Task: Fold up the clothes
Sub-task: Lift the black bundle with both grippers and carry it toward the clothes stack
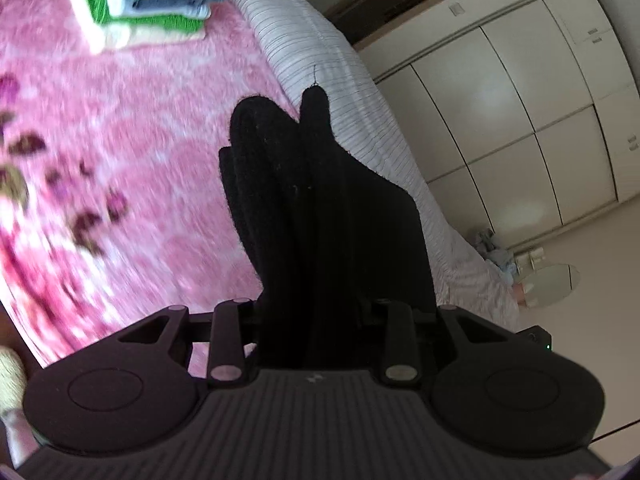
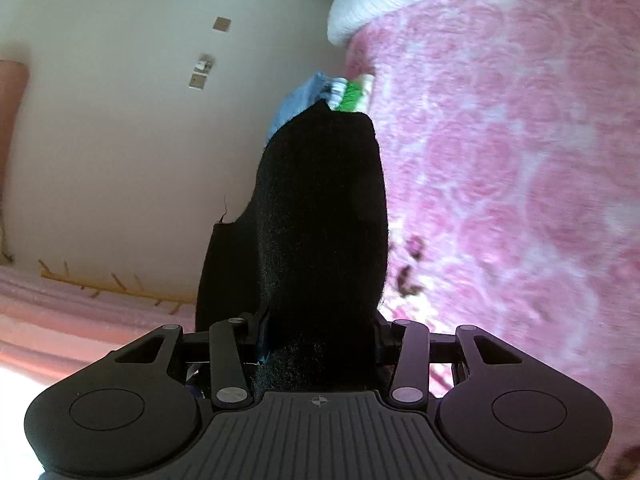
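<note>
A black fuzzy garment [image 1: 320, 208] is bunched between the jaws of my left gripper [image 1: 316, 320], which is shut on it; the cloth hides the fingers. My right gripper [image 2: 320, 336] is shut on the same black garment [image 2: 320, 220], which also covers its fingers. Both hold it above a pink flowered blanket [image 1: 120, 140] on the bed. A stack of folded clothes [image 1: 148, 0], blue on top, then green and white, lies at the far end of the blanket; it also shows in the right wrist view [image 2: 340, 94].
A white striped quilt [image 1: 320, 64] lies along the bed's edge. White wardrobe doors [image 1: 520, 120] stand beyond, with a small clothes pile [image 1: 492, 248] and a round mirror [image 1: 552, 284] on the floor. A cream wall [image 2: 120, 140] fills the right wrist view's left.
</note>
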### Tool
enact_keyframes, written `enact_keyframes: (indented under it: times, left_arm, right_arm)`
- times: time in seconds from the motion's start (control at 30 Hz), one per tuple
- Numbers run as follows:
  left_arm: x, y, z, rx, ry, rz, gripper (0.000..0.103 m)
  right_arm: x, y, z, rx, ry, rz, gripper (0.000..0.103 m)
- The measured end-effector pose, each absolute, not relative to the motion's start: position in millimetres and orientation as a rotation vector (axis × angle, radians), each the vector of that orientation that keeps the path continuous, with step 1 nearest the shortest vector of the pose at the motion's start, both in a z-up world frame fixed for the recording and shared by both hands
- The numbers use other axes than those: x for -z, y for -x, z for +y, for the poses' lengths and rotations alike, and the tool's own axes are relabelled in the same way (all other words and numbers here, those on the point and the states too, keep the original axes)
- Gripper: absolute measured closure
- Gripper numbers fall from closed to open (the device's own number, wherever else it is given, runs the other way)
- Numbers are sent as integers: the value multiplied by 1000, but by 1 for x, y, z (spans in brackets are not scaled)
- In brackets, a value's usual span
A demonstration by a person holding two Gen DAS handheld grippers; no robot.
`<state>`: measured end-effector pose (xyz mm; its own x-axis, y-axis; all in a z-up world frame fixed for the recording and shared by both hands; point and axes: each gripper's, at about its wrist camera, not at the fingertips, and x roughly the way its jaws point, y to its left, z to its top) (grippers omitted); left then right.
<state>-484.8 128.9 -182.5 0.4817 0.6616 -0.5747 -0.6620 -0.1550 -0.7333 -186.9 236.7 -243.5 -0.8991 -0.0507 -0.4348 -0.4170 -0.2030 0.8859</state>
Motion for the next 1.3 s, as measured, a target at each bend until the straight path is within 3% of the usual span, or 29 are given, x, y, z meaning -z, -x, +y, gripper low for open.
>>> enact_keyframes:
  times: [0.43,0.93,1.3]
  left_arm:
    - [170,647,211,-962,1259,143,74]
    - [126,700,284,-1019,1152,30,74]
    - [126,821,395,-907,1080,99,74]
  right_arm:
    - [237,341,189,-1996,321,1806,59]
    - [208,423,268,-2130,235,1719,59]
    - [219,558,311,-2112,80,1667,59]
